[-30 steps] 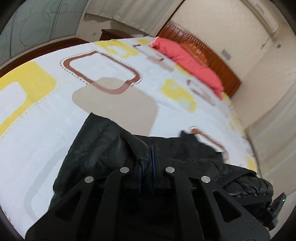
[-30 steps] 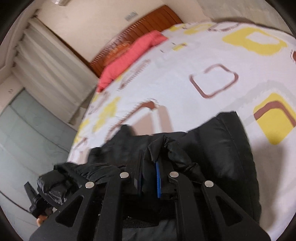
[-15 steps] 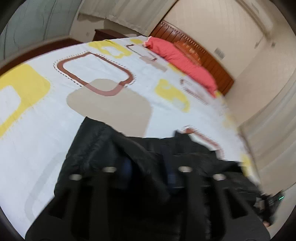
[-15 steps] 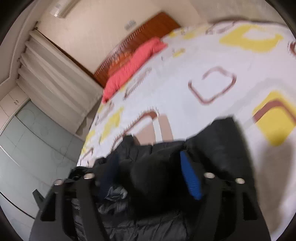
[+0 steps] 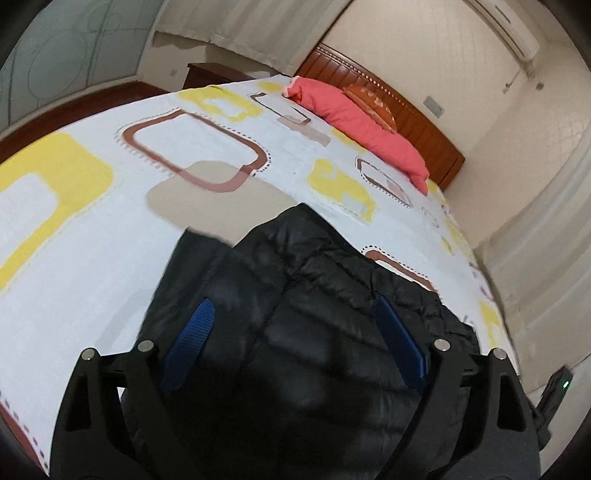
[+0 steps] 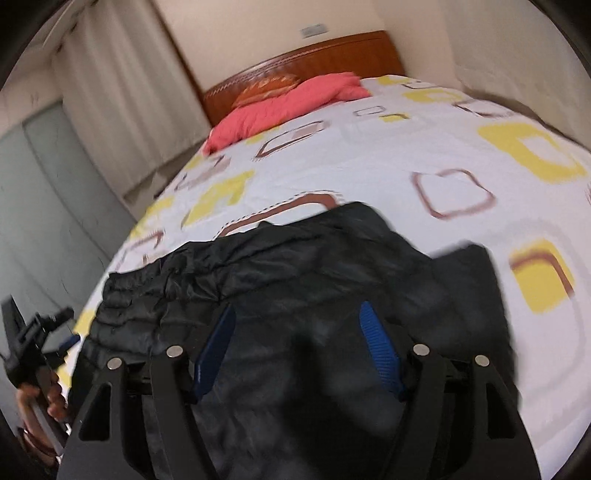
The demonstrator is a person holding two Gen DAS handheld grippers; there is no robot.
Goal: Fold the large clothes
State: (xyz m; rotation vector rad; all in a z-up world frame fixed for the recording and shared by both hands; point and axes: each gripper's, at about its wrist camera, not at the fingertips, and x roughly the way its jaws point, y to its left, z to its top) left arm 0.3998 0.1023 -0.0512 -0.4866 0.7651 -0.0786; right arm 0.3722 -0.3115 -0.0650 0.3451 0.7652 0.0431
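**Both hand-held grippers off the jacket**

Left hand-held gripper (image 5: 295, 343) and right hand-held gripper (image 6: 301, 347) have just been opening; jaws now wide, pads clear of fabric. Black puffer jacket (image 5: 295, 280) lies bunched on the bed (image 5: 92, 240), a fold just laid down, I'd say. Next: re-grip an outer edge, fold again.

I am working in a home bedroom; a wide bed (image 5: 92, 236) under a white sheet printed with yellow and brown squares fills my view; a carved wooden headboard (image 5: 413, 122) backs a coral pillow (image 5: 362, 122); pale curtains (image 6: 122, 96) hang alongside; an air conditioner (image 5: 506, 29) sits high on the cream wall.
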